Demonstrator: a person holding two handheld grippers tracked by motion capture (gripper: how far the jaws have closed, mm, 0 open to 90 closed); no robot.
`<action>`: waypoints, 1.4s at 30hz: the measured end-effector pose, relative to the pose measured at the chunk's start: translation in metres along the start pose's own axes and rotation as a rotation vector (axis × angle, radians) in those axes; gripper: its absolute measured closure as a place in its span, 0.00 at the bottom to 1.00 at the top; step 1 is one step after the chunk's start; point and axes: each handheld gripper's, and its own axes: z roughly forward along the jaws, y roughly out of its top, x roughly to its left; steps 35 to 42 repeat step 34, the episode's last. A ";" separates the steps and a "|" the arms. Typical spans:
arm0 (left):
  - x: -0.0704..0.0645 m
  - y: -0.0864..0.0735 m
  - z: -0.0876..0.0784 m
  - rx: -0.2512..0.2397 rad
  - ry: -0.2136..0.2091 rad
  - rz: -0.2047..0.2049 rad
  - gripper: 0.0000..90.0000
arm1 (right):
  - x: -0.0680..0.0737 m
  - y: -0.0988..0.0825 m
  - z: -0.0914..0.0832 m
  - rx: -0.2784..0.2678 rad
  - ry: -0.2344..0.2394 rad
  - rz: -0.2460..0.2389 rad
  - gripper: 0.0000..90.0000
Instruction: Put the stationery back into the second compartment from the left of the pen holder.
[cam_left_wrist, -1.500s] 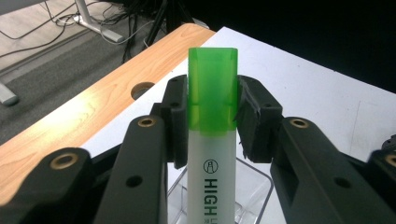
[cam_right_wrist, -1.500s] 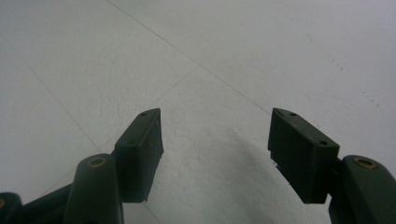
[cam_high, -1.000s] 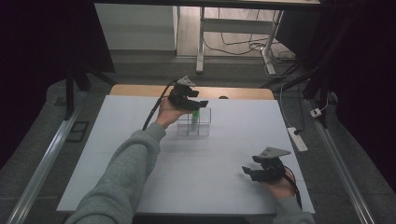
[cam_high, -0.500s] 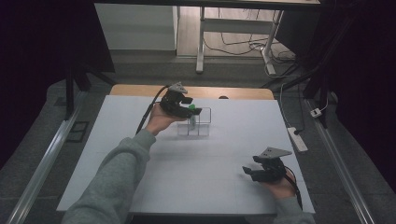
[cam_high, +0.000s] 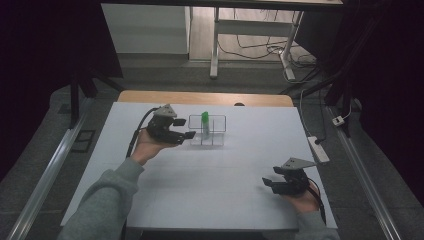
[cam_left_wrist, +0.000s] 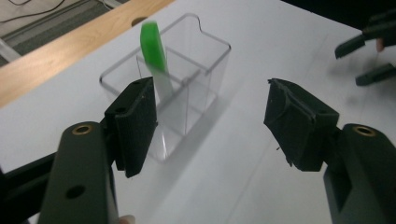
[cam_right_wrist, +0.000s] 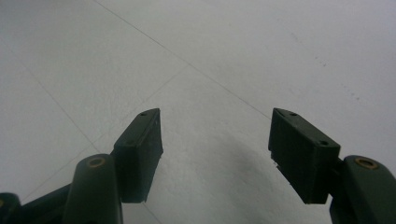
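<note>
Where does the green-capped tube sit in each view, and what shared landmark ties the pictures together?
High view: the green-capped tube stands upright in the clear divided holder, upper middle, just right of the left tool.
Left gripper view: the tube is upper left of centre, leaning in the holder, beyond that tool's open jaws.
Right gripper view: not in it; white tabletop between open jaws.
Shared landmark: the white tabletop.

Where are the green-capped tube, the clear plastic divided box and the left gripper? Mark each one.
green-capped tube (cam_left_wrist: 152, 44): left gripper view, on its green cap.
clear plastic divided box (cam_left_wrist: 212, 65): left gripper view, on its right wall.
left gripper (cam_high: 186, 128): high view, between its open fingers.
</note>
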 end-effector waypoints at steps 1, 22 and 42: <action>-0.001 -0.007 -0.004 0.000 0.005 -0.003 0.38 | 0.000 0.000 -0.001 0.000 -0.002 0.001 0.38; -0.027 -0.115 -0.045 0.075 0.027 -0.078 0.38 | -0.006 -0.003 -0.008 -0.033 -0.016 -0.004 0.38; -0.024 -0.133 -0.051 0.069 0.045 -0.125 0.37 | -0.003 -0.001 -0.011 -0.058 -0.020 -0.024 0.37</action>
